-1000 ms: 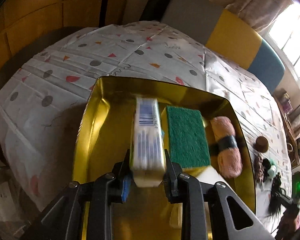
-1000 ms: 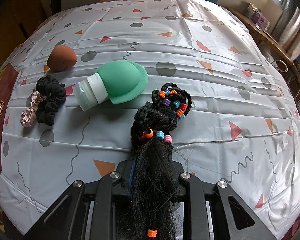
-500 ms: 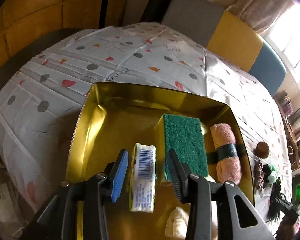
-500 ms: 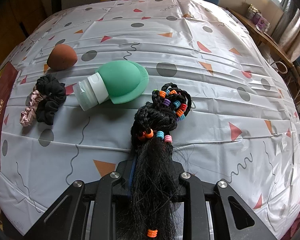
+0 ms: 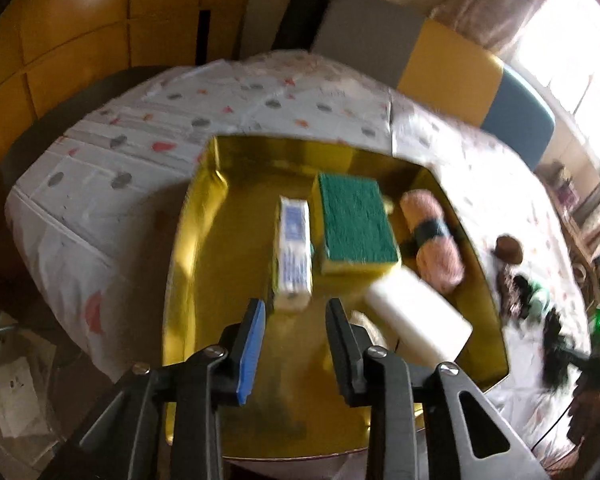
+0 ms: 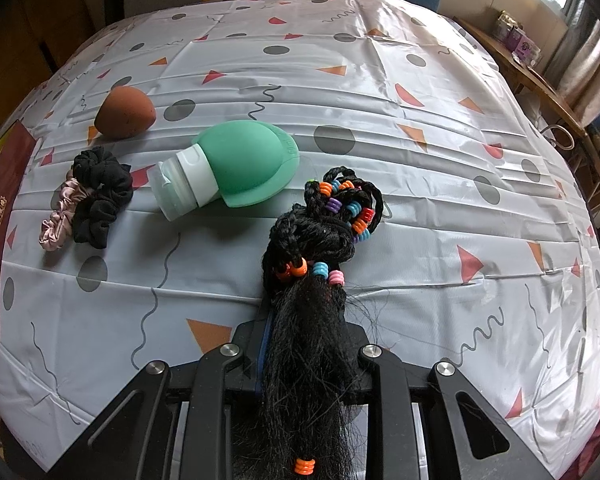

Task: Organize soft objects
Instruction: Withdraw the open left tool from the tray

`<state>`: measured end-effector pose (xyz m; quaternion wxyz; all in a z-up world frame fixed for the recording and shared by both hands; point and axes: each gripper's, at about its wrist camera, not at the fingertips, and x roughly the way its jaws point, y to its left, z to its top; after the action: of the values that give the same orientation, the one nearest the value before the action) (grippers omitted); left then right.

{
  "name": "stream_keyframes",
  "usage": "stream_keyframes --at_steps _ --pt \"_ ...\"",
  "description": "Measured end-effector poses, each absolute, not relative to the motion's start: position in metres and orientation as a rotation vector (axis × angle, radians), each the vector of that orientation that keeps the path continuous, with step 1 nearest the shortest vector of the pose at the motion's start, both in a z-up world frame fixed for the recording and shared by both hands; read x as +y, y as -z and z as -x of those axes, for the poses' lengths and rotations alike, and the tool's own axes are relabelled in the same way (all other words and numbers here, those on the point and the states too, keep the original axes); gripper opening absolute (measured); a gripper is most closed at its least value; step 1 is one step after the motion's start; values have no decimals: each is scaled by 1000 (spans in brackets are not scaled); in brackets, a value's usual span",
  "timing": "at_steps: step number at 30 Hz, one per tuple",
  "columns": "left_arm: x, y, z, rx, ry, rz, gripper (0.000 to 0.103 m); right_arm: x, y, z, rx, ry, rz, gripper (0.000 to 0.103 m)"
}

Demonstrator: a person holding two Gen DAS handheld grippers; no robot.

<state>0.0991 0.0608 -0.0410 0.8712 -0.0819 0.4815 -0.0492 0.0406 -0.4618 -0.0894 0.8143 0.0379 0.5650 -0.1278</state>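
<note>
Spread wide and holding nothing, the jaws of the left gripper (image 5: pixel 296 316) hang over the near part of a gold tray (image 5: pixel 188 248), with the blue pad on its left finger (image 5: pixel 252 348) plain to see. Just beyond the fingertips a white packet with blue print (image 5: pixel 293 256) lies lengthwise on the tray floor, apart from both fingers. Right beside it sits a green-topped yellow sponge (image 5: pixel 354 220), and past that a pink rolled cloth with a dark band (image 5: pixel 434 240) lies along the tray's right wall. A white block (image 5: pixel 418 318) rests at an angle near the sponge's closer corner. The whole view is blurred.

The right gripper (image 6: pixel 306 344) is pinching a black braided hairpiece with coloured beads (image 6: pixel 320 240) between its jaws; the loose strands run back between the fingers, while the coiled, beaded end rests on the patterned tablecloth (image 6: pixel 420 80). Near that coil a green silicone bottle with a white cap (image 6: pixel 236 168) lies on its side. Further left, a black scrunchie (image 6: pixel 100 196) overlaps a pink scrunchie (image 6: pixel 56 220), touching it, and a brown makeup sponge (image 6: pixel 125 112) sits beyond them, well apart from the hairpiece.
</note>
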Motion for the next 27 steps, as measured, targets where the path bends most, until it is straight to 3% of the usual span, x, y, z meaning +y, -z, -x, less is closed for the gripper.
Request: stream_keyframes --at_steps 14,27 --pt "55 53 -177 993 63 173 28 -458 90 -41 1200 274 -53 24" --pt "58 13 -92 867 40 89 38 -458 89 -41 1196 273 -53 22"
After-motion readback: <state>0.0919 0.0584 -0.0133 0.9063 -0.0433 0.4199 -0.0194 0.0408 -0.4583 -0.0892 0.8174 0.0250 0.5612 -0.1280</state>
